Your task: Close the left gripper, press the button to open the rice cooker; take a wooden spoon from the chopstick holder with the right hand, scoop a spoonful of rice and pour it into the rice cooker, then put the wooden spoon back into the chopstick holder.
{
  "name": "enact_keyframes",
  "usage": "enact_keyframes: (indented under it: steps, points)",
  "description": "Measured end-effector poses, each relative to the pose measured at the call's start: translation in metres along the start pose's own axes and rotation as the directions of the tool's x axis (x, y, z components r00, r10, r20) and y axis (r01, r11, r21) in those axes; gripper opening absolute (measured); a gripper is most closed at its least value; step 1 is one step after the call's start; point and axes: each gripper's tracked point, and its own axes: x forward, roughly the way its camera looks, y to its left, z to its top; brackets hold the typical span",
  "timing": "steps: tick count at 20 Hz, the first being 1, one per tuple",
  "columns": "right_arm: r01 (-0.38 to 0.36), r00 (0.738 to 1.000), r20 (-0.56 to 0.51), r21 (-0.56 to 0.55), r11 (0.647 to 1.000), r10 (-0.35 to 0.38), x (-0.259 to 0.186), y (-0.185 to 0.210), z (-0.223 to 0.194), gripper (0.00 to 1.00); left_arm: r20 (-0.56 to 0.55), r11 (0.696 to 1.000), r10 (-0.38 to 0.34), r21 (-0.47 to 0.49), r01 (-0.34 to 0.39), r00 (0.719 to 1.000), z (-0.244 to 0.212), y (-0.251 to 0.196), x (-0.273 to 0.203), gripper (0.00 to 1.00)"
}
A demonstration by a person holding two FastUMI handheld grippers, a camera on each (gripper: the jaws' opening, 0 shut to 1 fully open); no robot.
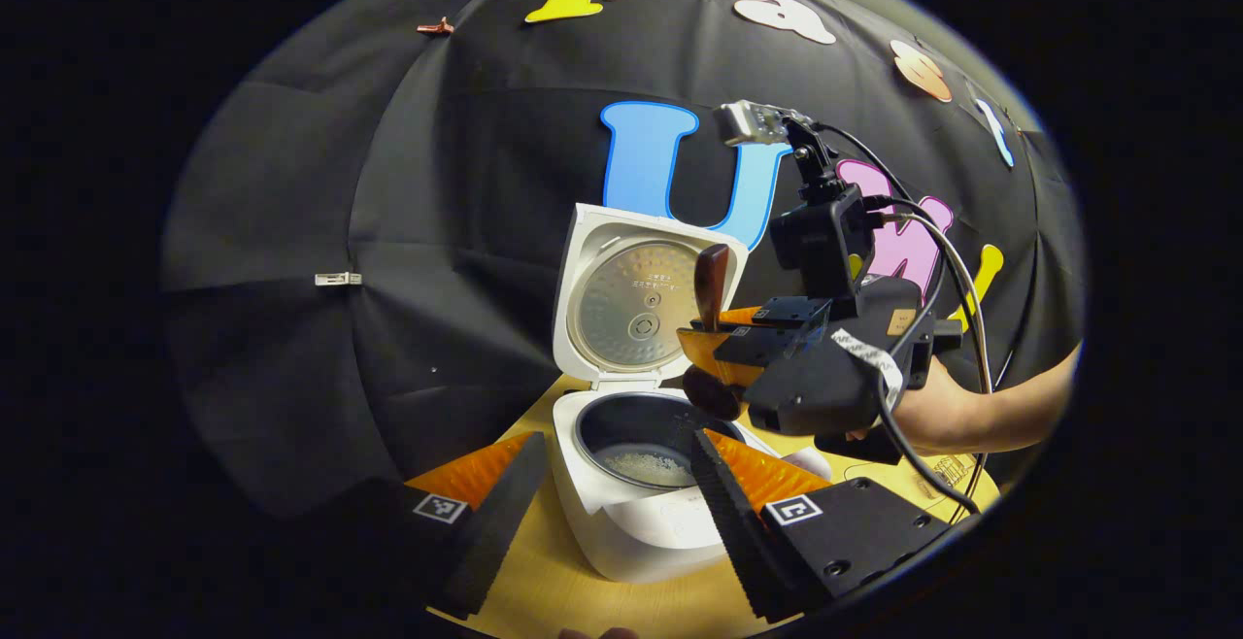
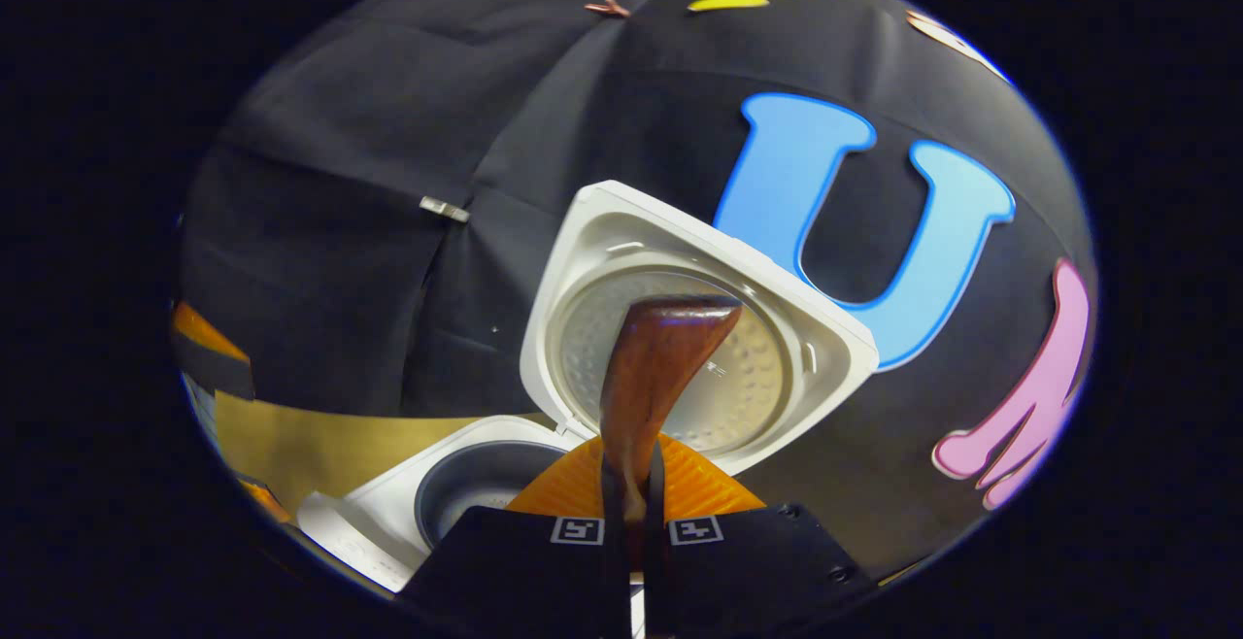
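Rice is already seen in the pot of the open rice cooker, so the return to the chopstick holder is judged next; the wooden spoon is clamped upright in the right gripper, just above the pot; the left gripper is held released, nearer the cooker; the bowl end probably points down.

Lid plate: a few lines of small print on the metal inner plate of the rice cooker, too small to read.
Square black-and-white markers: coded patterns on the gripper bodies, no letters or numbers.
Bench: faint printed outline, not legible.
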Motion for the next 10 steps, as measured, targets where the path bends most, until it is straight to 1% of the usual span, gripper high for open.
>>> enact_keyframes:
  steps: [1,2,3,4,5,6,7,8,10]
  points:
    - [-0.027,1.0,-0.005,0.011,1.0,0.027,0.0,0.008,0.0,0.09,0.0,1.0,0.002,0.002,-0.002,1.0,0.001,-0.001,0.0,0.95]
    - [-0.054,0.998,-0.014,0.069,0.996,0.055,0.0,0.015,-0.001,0.1,0.0,1.0,0.005,0.004,-0.005,1.0,0.001,-0.001,-0.001,0.95]
    - [-0.06,0.998,-0.02,0.156,0.986,0.064,-0.001,0.017,0.0,0.1,0.001,1.0,0.009,0.007,-0.009,1.0,0.002,-0.001,-0.002,0.95]
    - [-0.05,0.998,-0.026,0.261,0.964,0.059,-0.003,0.013,0.001,0.1,0.002,1.0,0.013,0.009,-0.013,1.0,0.002,-0.001,-0.004,0.95]
    - [-0.039,0.998,-0.035,0.377,0.925,0.056,-0.004,0.006,0.0,0.1,0.001,1.0,0.017,0.011,-0.017,1.0,0.003,-0.002,-0.006,0.95]
    - [-0.035,0.997,-0.041,0.489,0.872,0.063,-0.004,0.001,0.0,0.1,0.001,1.0,0.022,0.013,-0.022,1.0,0.002,-0.002,-0.008,0.95]
    - [-0.033,0.996,-0.043,0.587,0.809,0.073,-0.006,-0.005,-0.001,0.09,0.002,1.0,0.025,0.015,-0.025,1.0,0.003,-0.003,-0.009,0.95]
    - [-0.038,0.995,-0.042,0.67,0.742,0.089,-0.009,-0.008,-0.001,0.1,0.005,0.999,0.028,0.019,-0.028,1.0,0.004,-0.004,-0.011,0.95]
    - [-0.043,0.995,-0.021,0.793,0.607,0.098,-0.015,-0.018,-0.002,0.1,0.007,0.999,0.027,0.032,-0.027,1.0,0.007,-0.01,-0.011,0.95]
